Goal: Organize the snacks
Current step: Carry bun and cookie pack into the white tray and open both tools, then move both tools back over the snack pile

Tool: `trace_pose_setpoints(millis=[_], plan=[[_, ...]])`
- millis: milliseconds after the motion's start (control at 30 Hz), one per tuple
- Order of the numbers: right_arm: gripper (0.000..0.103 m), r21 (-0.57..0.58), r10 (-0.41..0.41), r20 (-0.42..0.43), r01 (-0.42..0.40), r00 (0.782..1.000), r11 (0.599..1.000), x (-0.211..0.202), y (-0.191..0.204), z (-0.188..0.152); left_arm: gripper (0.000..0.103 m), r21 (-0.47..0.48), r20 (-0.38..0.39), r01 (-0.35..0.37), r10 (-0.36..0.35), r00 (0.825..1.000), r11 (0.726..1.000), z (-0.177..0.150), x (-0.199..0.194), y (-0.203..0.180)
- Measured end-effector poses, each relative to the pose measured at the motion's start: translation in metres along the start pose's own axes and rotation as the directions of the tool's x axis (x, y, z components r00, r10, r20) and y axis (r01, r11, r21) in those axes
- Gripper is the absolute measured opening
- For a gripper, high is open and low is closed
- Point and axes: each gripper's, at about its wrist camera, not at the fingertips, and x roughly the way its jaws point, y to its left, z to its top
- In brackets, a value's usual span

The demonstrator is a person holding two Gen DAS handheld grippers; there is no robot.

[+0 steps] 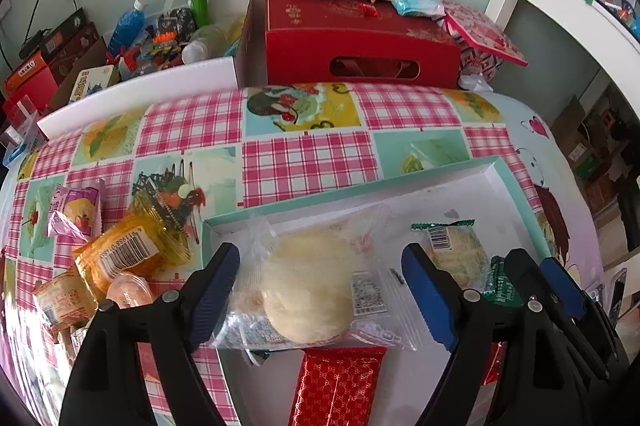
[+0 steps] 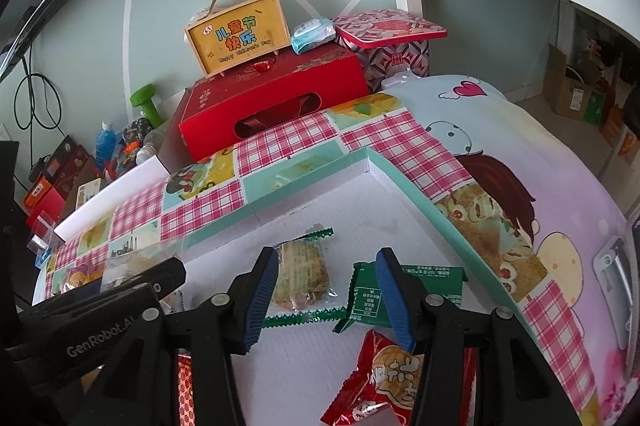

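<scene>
both grippers tilt down over tray (image 2: 416, 186); left gripper (image 1: 320, 292) open astride bun packet (image 1: 308, 290); right gripper (image 2: 326, 296) empty, parted.

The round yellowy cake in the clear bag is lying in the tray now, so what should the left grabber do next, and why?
Probably lift the left gripper straight up and away. Its jaws stand open on either side of the cake in the clear bag, which already lies inside the white tray, while more snacks such as the orange packet wait on the tablecloth outside.
</scene>
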Motion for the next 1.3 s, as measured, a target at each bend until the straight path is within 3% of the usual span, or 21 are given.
trace_pose_setpoints(millis=[200, 333, 500, 633, 700, 733, 1300], plan=[[0.054, -0.001, -0.015, -0.007, 0.015, 1.0, 1.0, -0.011, -0.003, 0.002, 0.087, -0.026, 0.047, -0.018, 0.019, 0.999, 0.999, 0.003, -0.016, 0.007], [0.056, -0.013, -0.033, -0.019, 0.033, 0.999, 0.999, -0.012, -0.003, 0.002, 0.087, -0.046, 0.074, -0.071, 0.074, 0.995, 0.996, 0.002, -0.024, 0.016], [0.064, -0.045, -0.037, -0.051, 0.035, 0.998, 0.998, -0.005, 0.003, -0.002, 0.088, -0.1, 0.078, -0.138, 0.146, 0.986, 0.985, -0.001, -0.026, 0.035], [0.088, -0.073, -0.044, -0.064, 0.039, 0.997, 0.997, 0.001, 0.01, -0.005, 0.101, -0.139, 0.075, -0.195, 0.207, 0.976, 0.971, -0.005, -0.023, 0.05], [0.101, -0.087, -0.05, -0.068, 0.044, 0.996, 0.995, 0.003, 0.012, -0.007, 0.101, -0.16, 0.072, -0.219, 0.232, 0.97, 0.963, -0.009, -0.023, 0.058], [0.103, -0.092, -0.054, -0.068, 0.048, 0.996, 0.995, 0.003, 0.013, -0.007, 0.101, -0.167, 0.071, -0.223, 0.237, 0.969, 0.96, -0.01, -0.023, 0.061], [0.103, -0.109, -0.071, -0.092, 0.06, 0.993, 0.992, 0.005, 0.02, -0.011, 0.101, -0.162, 0.074, -0.241, 0.255, 0.964, 0.957, -0.025, -0.038, 0.08]])
